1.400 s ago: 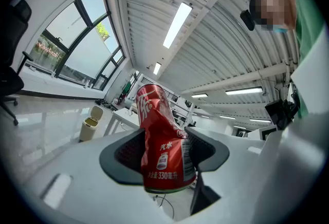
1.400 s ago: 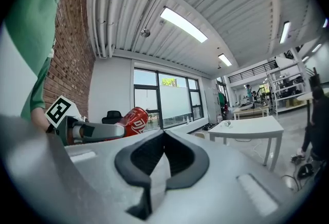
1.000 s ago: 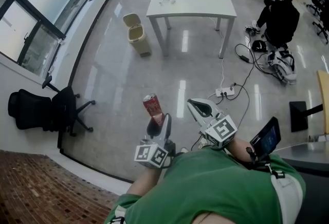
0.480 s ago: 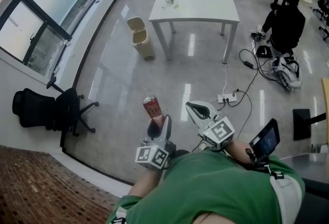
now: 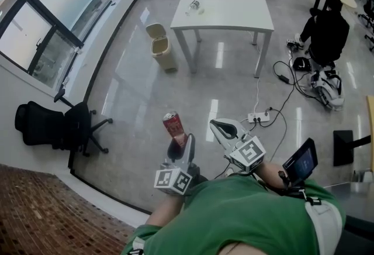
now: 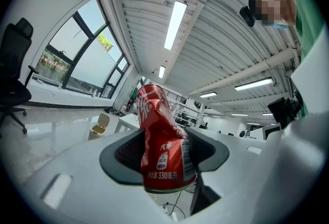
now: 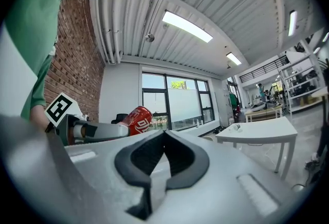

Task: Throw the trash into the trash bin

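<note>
Status of left gripper [image 5: 177, 144]: jaws clenched on a dented red aluminium drink can [image 5: 173, 124], gripped round its lower half between the dark pads [image 6: 126, 153]. Can upright with a slight lean, top end projecting past the jaw tips, lower rim inside the jaw recess. White print and a barcode on the can wall.

Status of right gripper [image 5: 224, 128]: jaws pressed together, tips touching, nothing between them. Held just beside the left gripper, on its right, apart from the can.

Both grippers in the air above a glossy grey floor [image 5: 146, 90], in front of a person in a green shirt [image 5: 245, 213].

Location of the beige plastic trash bin [image 5: 161, 48]: on the floor, well apart from the can, just beside the near left leg of a white rectangular table [image 5: 234, 11]. Flip lid raised, opening exposed.

On the table top, near its far left corner: 1 small clear plastic bottle [image 5: 193, 4], lying on its side.

Elsewhere on the floor: 1 black swivel office chair [image 5: 55, 125] at the left, beside the tall windows [image 5: 52, 8]; 1 white power strip [image 5: 258, 116] with cables; 1 person in black clothing [image 5: 327, 28] at the right, low to the floor.
</note>
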